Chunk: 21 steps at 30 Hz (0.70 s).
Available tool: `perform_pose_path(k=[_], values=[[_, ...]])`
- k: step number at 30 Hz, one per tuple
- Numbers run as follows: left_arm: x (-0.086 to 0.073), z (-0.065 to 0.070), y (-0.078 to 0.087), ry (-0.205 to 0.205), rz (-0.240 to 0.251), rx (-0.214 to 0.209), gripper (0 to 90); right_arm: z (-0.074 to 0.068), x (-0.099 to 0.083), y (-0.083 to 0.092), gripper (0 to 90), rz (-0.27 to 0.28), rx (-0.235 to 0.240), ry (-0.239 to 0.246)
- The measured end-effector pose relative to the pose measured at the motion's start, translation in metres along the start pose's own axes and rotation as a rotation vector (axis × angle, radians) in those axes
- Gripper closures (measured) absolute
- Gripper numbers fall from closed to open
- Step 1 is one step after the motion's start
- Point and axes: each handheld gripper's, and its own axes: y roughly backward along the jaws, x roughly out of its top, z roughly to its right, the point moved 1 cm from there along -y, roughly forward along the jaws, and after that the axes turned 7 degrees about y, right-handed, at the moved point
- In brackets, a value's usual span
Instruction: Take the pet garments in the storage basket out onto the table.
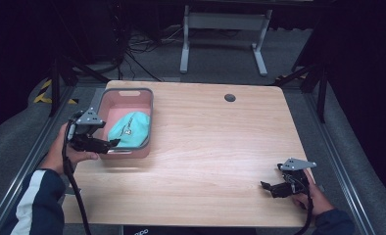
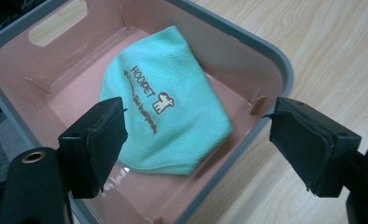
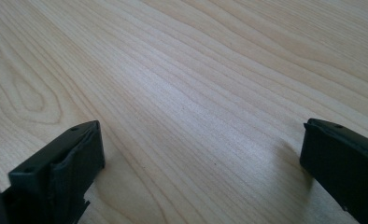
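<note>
A folded mint-green cloth (image 1: 129, 129) (image 2: 166, 116) with brown print lies inside a pink bin with a grey rim (image 1: 151, 117) (image 2: 285, 70) at the table's left. My left gripper (image 1: 110, 143) (image 2: 196, 140) hovers over the bin's near left corner, open, its jaws spread above the cloth with nothing between them. My right gripper (image 1: 267, 186) (image 3: 201, 158) stands open low over bare wood near the table's front right, apart from the bin.
The light wooden table (image 1: 215, 147) has a round cable hole (image 1: 229, 97) at the back. Beyond it stand a white desk frame (image 1: 224, 29) and loose cables on the grey floor. Dark frame bars flank both sides.
</note>
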Motion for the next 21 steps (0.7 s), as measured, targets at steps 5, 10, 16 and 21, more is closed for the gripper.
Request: perform_pose_path(k=[5,10,16,21], values=[[0.009,-0.008,-0.017,0.017,-0.040,-0.001,19.0,0.000,0.000,0.000,0.2,0.000,0.000,0.000],[0.025,-0.016,-0.041,0.012,-0.105,-0.001,18.7,0.000,0.000,0.000,0.2,0.000,0.000,0.000],[0.034,-0.020,-0.070,0.005,-0.198,-0.005,18.2,0.000,0.000,0.000,0.2,0.000,0.000,0.000],[0.035,-0.026,-0.093,0.027,-0.268,0.008,17.4,0.000,0.000,0.000,0.2,-0.001,0.001,0.000]])
